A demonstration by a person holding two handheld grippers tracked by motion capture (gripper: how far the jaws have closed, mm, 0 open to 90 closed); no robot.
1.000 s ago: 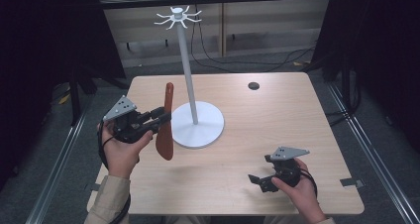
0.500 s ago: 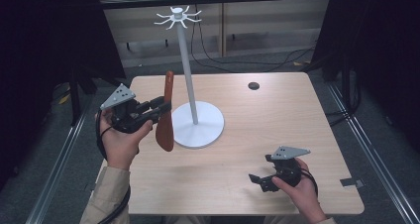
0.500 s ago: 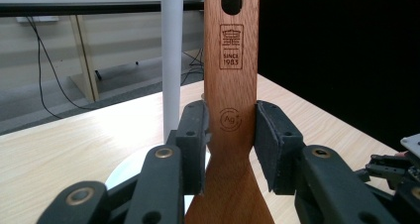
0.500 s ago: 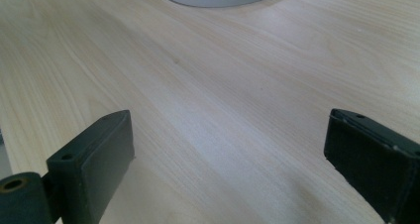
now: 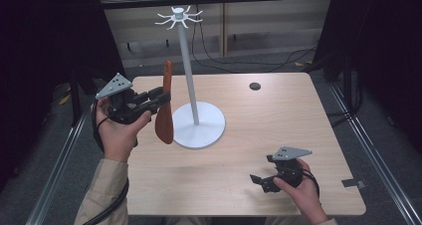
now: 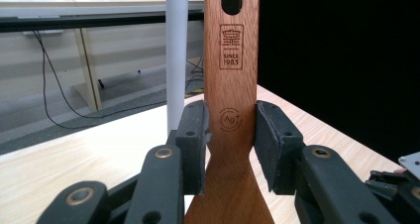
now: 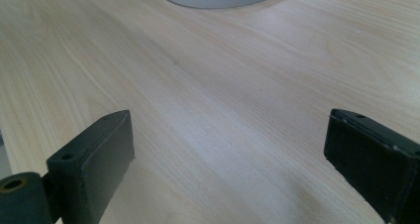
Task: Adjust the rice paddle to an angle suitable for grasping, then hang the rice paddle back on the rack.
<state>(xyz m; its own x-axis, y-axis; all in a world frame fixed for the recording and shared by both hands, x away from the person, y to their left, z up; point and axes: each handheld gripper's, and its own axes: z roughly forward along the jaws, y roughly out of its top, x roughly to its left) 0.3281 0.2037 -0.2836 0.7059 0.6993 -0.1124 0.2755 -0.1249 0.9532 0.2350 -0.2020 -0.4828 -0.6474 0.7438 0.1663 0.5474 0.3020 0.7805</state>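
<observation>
while the left gripper (image 5: 158, 98) clamps the wooden spatula (image 5: 164, 105) by its handle, the spatula stands upright just beside the white stand (image 5: 191, 85). low over the table (image 5: 298, 115), the right gripper (image 5: 260, 181) rests with jaws spread wide, holding nothing.

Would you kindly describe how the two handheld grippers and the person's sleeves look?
Both the left gripper and the right gripper are black, each topped by a grey three-cornered plate with small holes. Their fingers are flat black pads on arms with brass-coloured rivets. A black cable trails from each. The sleeve is beige.
</observation>
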